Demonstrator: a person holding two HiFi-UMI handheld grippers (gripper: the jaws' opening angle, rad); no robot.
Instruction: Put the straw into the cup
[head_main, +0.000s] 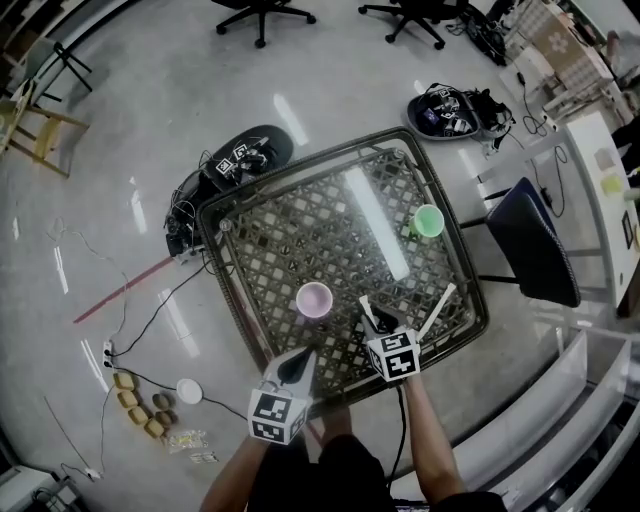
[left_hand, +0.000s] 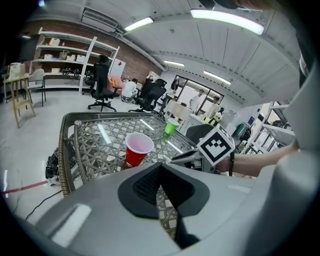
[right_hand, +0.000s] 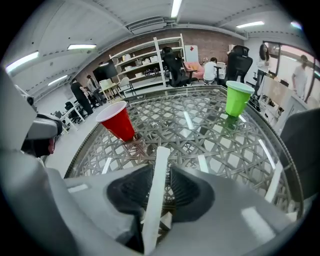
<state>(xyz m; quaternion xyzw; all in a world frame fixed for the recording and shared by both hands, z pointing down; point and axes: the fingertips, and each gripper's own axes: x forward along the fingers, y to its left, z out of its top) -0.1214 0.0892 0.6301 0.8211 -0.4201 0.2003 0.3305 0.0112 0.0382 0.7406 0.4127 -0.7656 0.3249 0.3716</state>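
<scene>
Pickup step: right gripper (right_hand: 160, 171) spread around the straw (right_hand: 156, 205), left gripper (left_hand: 161, 169) pressed together. Next: pinch, carry to red cup (right_hand: 116, 121).

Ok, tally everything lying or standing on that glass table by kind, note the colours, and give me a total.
Cups: 2, the red cup and the green cup.
Straws: 2, the white straw between the open jaws of the right hand-held gripper, and the spare straw lying further right.
Total: 4.
</scene>
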